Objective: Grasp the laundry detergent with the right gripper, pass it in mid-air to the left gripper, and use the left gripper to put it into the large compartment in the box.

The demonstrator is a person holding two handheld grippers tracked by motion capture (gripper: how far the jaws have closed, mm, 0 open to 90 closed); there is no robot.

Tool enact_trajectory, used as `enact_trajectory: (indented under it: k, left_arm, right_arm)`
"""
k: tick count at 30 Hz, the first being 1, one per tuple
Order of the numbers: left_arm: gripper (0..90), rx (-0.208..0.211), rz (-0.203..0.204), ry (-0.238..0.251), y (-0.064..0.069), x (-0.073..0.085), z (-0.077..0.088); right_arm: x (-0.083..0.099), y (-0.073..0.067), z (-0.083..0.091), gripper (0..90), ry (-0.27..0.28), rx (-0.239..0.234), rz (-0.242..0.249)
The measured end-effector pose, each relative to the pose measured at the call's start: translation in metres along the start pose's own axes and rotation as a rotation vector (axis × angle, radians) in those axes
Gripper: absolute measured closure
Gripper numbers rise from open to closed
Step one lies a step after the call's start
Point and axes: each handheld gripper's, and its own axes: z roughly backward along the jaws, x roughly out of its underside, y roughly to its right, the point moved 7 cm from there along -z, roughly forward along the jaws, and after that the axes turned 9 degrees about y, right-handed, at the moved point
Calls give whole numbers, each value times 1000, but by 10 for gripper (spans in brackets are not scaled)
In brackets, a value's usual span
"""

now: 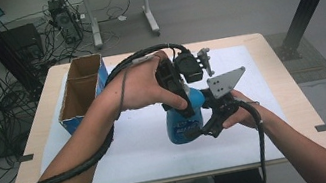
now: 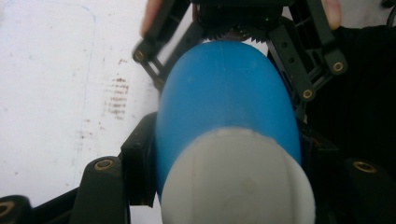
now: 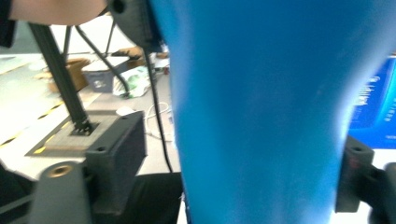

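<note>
Bottle [image 1: 183, 118] of blue plastic with a white cap [image 2: 238, 179] stands upright near the middle of the counter [image 1: 270, 77], on the white sheet [image 1: 140, 146] that covers most of its top. From above, the left gripper [image 1: 175, 86] comes down over the bottle's upper part, and its jaws are clenched on the blue shoulder just under the cap, one jaw pressed against each side as the left gripper view [image 2: 224, 154] shows. The right gripper [image 1: 212, 123] sits low at the bottle's right side, and in the right gripper view [image 3: 233, 182] the blue body rises between its two jaws; the left jaw stands clear of the plastic with a gap showing, so this grip is released. An open cardboard box [image 1: 82, 90] with blue sides rests at the counter's far left corner, well apart from the bottle.
</note>
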Motion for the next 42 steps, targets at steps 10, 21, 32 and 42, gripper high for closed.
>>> enact_trajectory:
  k: [10,21,32,42]
  left_arm:
    - [380,-3,10,3,-1,2,3]
    - [380,-17,37,6,-3,2,6]
    - [380,-36,93,1,-7,8,11]
    - [379,-68,151,-5,-16,19,14]
  right_arm:
    - [-1,7,5,9,-55,53,6]
    - [-5,7,13,9,-139,56,-8]
    - [4,8,34,16,-326,85,-61]
    - [18,15,64,24,-538,164,-121]
